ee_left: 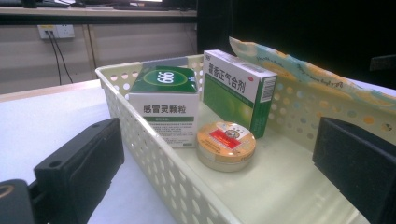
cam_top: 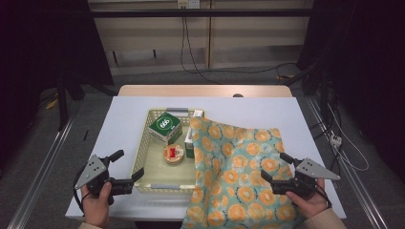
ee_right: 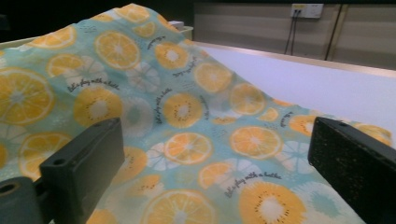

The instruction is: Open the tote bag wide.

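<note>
Both grippers hover with fingers spread and empty, the left gripper [cam_top: 125, 170] by the basket [cam_top: 141, 151], the right gripper [cam_top: 277, 167] over the orange-print cloth [cam_top: 239, 176] draping the counter's near right edge, likely to cover the basket.

Two black jaws rise from the bottom corners of the frame, set wide apart with nothing between them; the right gripper [ee_right: 215, 172] hangs over a cloth [ee_right: 154, 116] printed with orange slices on pale blue-green. The cloth covers the left and centre, rising to a hump at the upper left, where a bit of basket rim [ee_right: 184, 29] peeks out. White table [ee_right: 308, 84] runs across the right, with a wall socket [ee_right: 307, 10] at the upper right.
</note>
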{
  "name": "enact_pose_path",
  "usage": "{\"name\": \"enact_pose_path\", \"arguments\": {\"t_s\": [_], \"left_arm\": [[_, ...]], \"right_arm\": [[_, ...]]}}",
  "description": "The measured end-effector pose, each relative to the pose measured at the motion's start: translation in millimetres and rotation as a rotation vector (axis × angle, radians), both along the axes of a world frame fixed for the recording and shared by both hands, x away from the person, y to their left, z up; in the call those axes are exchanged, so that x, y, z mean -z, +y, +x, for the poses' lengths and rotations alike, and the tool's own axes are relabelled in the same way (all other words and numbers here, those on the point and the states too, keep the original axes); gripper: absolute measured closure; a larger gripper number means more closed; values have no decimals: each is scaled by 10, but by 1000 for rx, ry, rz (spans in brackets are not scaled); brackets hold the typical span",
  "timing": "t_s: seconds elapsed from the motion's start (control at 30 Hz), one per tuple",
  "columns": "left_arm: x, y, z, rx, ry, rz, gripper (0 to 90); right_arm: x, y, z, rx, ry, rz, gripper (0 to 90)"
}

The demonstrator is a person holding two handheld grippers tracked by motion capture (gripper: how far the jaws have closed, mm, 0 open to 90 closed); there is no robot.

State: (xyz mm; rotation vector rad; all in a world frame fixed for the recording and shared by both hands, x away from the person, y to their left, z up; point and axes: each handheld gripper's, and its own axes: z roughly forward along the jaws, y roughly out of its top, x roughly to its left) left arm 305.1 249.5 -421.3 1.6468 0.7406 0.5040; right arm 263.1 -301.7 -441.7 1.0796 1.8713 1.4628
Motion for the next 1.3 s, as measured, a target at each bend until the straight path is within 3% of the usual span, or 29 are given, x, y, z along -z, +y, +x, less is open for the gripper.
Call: {"name": "enact_pose_path", "arguments": {"t_s": [0.13, 0.37, 0.47, 0.53, 0.73, 0.77, 0.9, 1.03, 1.07, 1.13, 1.3], "left_arm": [[1, -9, -7, 10, -1, -7, 20], [20, -24, 21, 34, 8, -27, 20], [22, -16, 35, 38, 15, -42, 20], [14, -12, 42, 33, 14, -50, 20], [14, -47, 64, 40, 16, -47, 20], [16, -59, 70, 43, 16, -41, 20], [5, -74, 78, 47, 11, -46, 21], [-10, -49, 57, 40, 9, -58, 21], [-7, -45, 51, 35, 11, -66, 20], [1, -40, 39, 34, 15, -69, 20], [8, -40, 26, 33, 20, -55, 20]], "right_arm": [[-26, 33, 66, -8, 39, -18, 61], [-135, 149, 266, -41, 54, -36, 57], [-180, 180, 386, -83, 54, -35, 45], [-191, 193, 430, -76, 59, -42, 52], [-251, 195, 769, -85, 129, -112, 50], [-251, 195, 769, -85, 129, -112, 50], [-205, 196, 1050, -89, 191, -174, 70], [-191, 236, 1177, -113, 194, -206, 79], [-182, 266, 1268, -145, 204, -228, 88], [-174, 279, 1318, -161, 212, -236, 107], [-126, 436, 1646, -184, 232, -238, 114]]}}
